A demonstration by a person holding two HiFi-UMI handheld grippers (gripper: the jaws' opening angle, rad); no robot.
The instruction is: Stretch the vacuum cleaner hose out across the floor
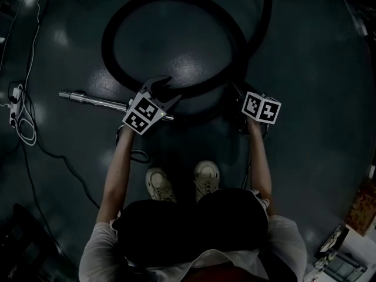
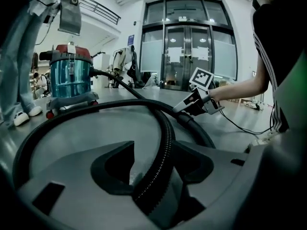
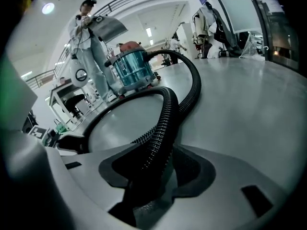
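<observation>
In the head view the silver metal wand [image 1: 88,98] vanishes under the left gripper [image 1: 167,90], and the black ribbed hose [image 1: 267,16] runs off the top edge.

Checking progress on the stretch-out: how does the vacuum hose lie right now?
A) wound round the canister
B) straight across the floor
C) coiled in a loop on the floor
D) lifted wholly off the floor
C: in the head view the hose curves in a ring on the floor.

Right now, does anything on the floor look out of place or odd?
Yes. The black vacuum hose lies curled in a full ring on the floor instead of running straight, so it is not stretched out. Nothing looks spilled or broken.
</observation>
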